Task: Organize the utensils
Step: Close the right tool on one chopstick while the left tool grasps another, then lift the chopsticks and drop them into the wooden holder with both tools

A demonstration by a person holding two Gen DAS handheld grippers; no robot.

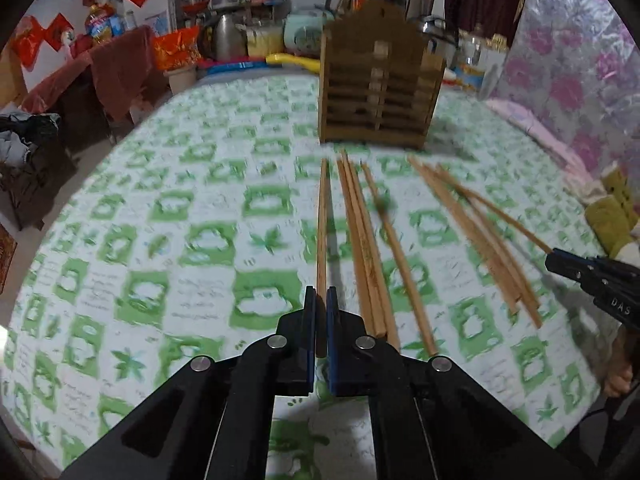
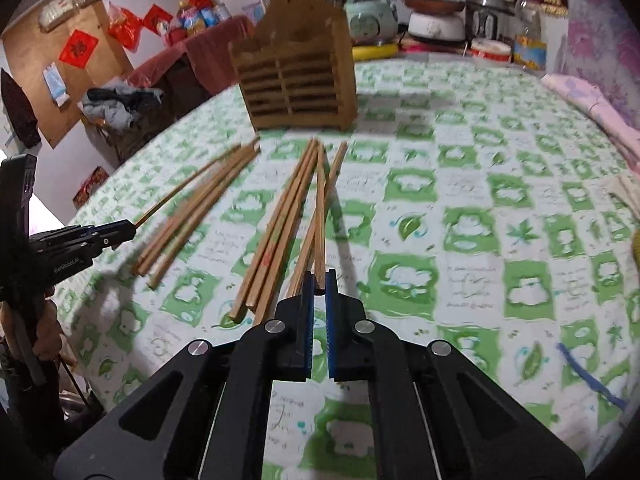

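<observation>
Red paper decorations (image 2: 78,48) hang on the wall behind cluttered shelves (image 1: 256,36).

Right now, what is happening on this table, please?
A person is sorting wooden chopsticks, a gripper in each hand. The left gripper is shut on one chopstick, and the right gripper is shut on another chopstick. The remaining chopsticks lie loose on the green-patterned tablecloth. The wooden holder stands behind them; no chopsticks visible in it yet.

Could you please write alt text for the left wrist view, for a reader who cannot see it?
The left gripper is shut on one wooden chopstick above a green-and-white tablecloth. More loose chopsticks lie beside it, pointing toward a wooden utensil holder; the right gripper grips another at the right edge.
</observation>
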